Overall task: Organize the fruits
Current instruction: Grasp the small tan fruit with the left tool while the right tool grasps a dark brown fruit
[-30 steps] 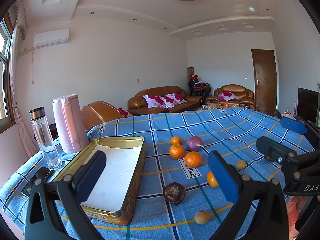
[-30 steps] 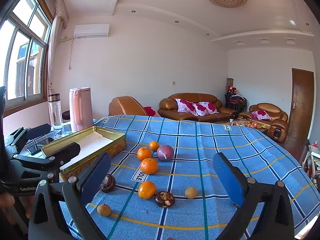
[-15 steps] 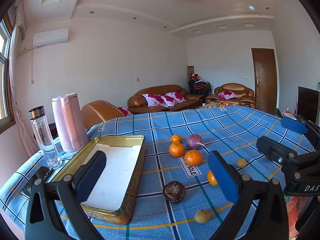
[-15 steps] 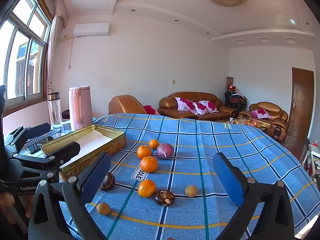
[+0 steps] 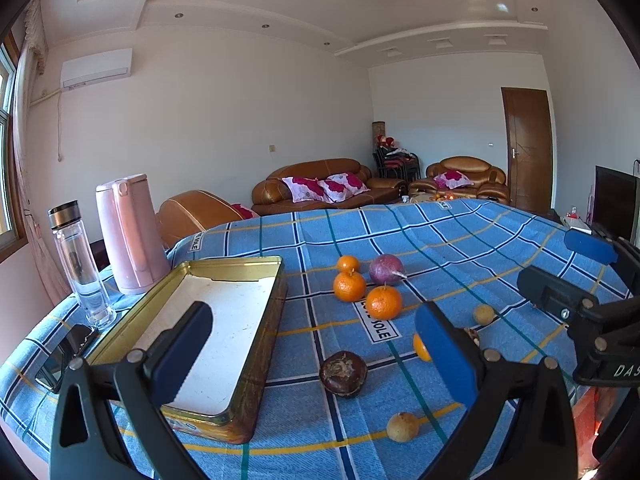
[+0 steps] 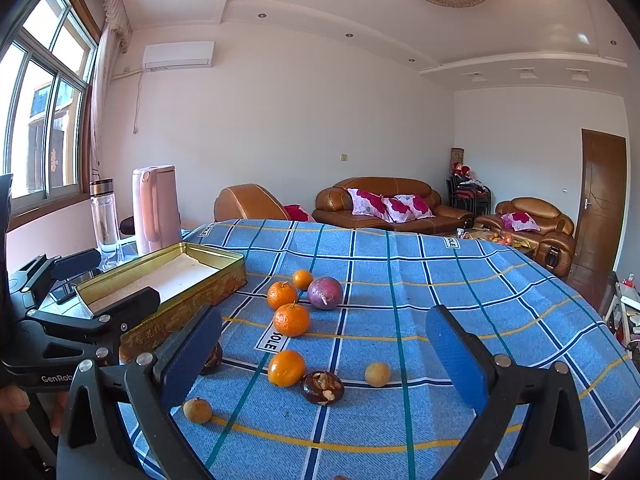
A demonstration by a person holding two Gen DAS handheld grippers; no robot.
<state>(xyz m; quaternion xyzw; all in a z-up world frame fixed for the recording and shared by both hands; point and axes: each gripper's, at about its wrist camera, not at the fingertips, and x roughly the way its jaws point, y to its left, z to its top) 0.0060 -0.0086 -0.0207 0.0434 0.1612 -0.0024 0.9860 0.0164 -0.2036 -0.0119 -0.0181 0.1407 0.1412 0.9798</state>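
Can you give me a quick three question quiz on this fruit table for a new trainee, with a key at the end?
1. True or false: the gold tin tray already holds an orange.
2. How many oranges lie on the blue checked tablecloth in the right wrist view?
3. Multiple choice: the purple fruit lies A) inside the tray, B) on the cloth beside the far oranges, C) between the fingers of the right gripper.

Key
1. False; the tray has no fruit in it.
2. Four.
3. B. Both the right gripper and the left gripper are open and hold nothing.
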